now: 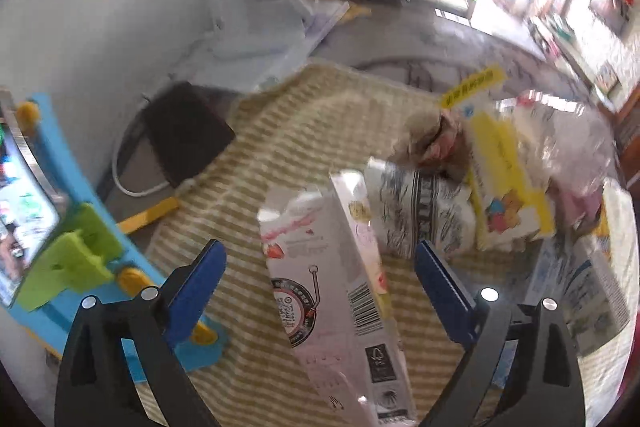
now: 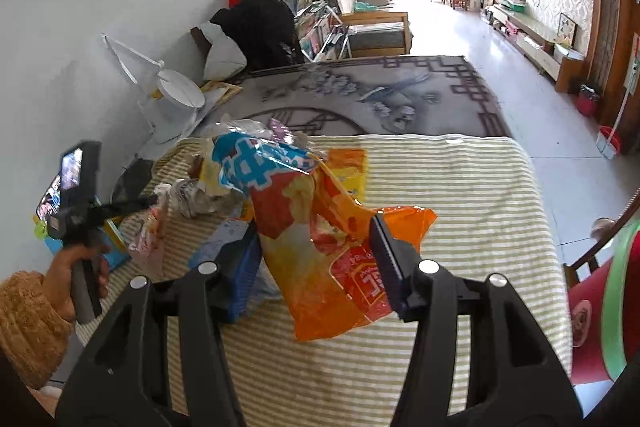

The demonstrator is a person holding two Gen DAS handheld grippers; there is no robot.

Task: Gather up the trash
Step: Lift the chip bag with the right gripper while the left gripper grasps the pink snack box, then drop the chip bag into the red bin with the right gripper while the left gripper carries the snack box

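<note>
So my right claw (image 2: 314,247) is spread wide, blue pads either side of a crinkly orange snack bag (image 2: 320,247) lying on the striped green cloth (image 2: 460,187), but I'm not pinching it yet as far as I can tell. That bag looks like almost nothing weight-wise, thin slippery film, so I'd go for the bunched middle part where the folds give the pads something to bite instead of a flat edge that'll just slide out. Just beyond it to the left there's a blue and white wrapper (image 2: 256,163) and some crumpled paper (image 2: 192,195), all in one loose heap. My left claw (image 1: 320,267) is wide apart too, with a pink and white carton (image 1: 336,291) lying between the fingers, strawberry picture on it. That one's stiff cardboard, probably empty and light, so squeezing across its narrow sides should hold fine without crushing much. Farther off to the right sits a yellow box (image 1: 508,183) and a clear plastic bag (image 1: 572,143), a bit blurry.
</note>
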